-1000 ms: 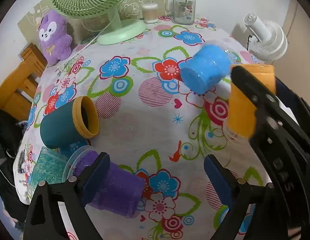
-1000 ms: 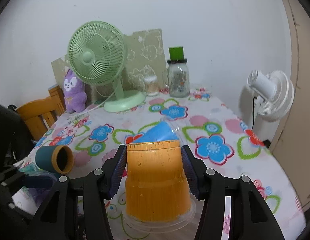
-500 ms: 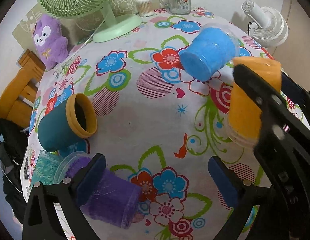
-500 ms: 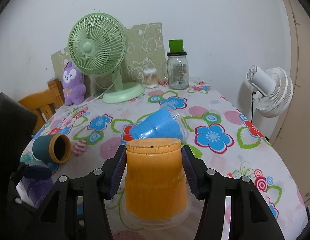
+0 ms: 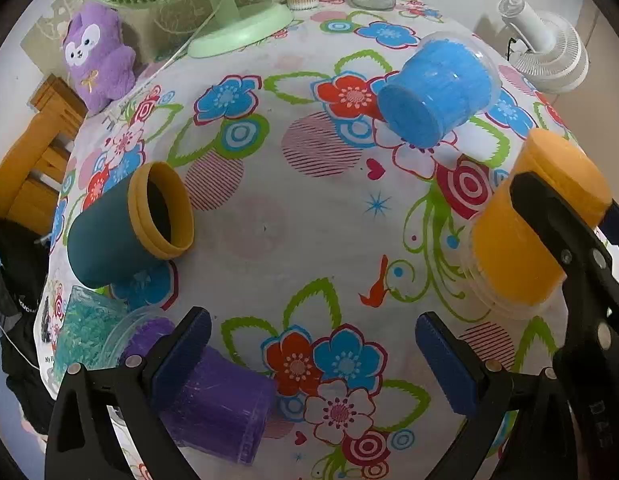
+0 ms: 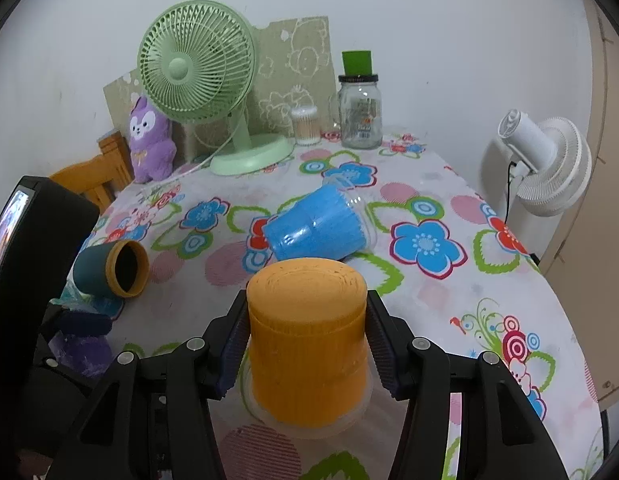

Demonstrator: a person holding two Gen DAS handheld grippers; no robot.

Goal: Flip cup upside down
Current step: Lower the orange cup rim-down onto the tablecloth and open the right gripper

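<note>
Our right tongs (image 6: 307, 344) grip the orange cup (image 6: 307, 344), standing upside down on the counter (image 6: 429, 292); our left tongs (image 5: 313, 360) hang wide apart, holding nothing.

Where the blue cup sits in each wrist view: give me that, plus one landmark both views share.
Left wrist: blue cup upper right, lying on its side, base toward the camera.
Right wrist: blue cup centre, on its side just beyond the orange cup.
Shared landmark: green fan at the table's far edge.
</note>
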